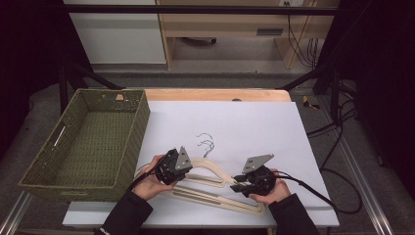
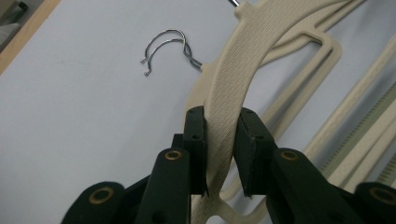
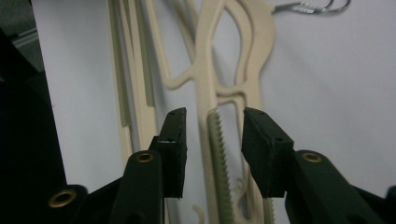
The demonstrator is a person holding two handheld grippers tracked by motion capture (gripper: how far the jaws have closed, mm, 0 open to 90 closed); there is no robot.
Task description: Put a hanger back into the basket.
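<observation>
The left gripper (image 2: 219,140) is clamped on a stiff, light cream hanger's (image 2: 243,60) shoulder between its pads — the right gripper (image 3: 212,144) straddles its toothed bar, jaws apart, a likely second grip.

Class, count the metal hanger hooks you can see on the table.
2. Both hooks lie overlapping on the white sheet, beyond the left tongs; a third may hide beneath the stacked hangers.

Even, soft light from above falls on the white table sheet (image 1: 235,122), the brightest area in the high view, while the room's left and right edges beyond it sink to near black. Shadows on the sheet are faint. Both gripper views look soft (the nearest jaw parts blur most).
</observation>
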